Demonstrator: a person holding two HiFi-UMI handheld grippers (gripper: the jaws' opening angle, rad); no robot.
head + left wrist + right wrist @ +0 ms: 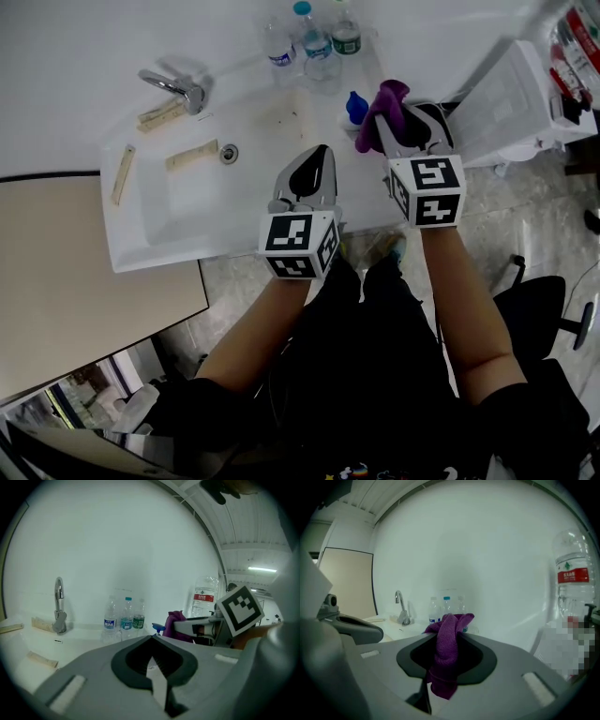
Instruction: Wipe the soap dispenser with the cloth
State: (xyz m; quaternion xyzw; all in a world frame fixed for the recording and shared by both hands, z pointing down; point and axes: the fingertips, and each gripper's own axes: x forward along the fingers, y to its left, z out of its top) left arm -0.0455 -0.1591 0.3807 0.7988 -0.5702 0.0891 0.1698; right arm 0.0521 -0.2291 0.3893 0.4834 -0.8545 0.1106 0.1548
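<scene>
a white ceramic sink fills the counter, with a chrome tap at its back left, a round metal drain and pale beige strips lying in the basin. three clear plastic water bottles stand together at the back edge. the soap dispenser with a blue pump top sits on the rim near the sink's right back corner, just in front of the bottles.

the right gripper pinches a purple cloth, whose bunched top hangs just beside the dispenser and partly covers it in the head view. the left gripper hovers over the sink's front right part, its jaws pressed together on nothing.

the left gripper view shows the blue pump beside the cloth. in the right gripper view the cloth hides it, and a large clear water jug with a red label shows at right.
</scene>
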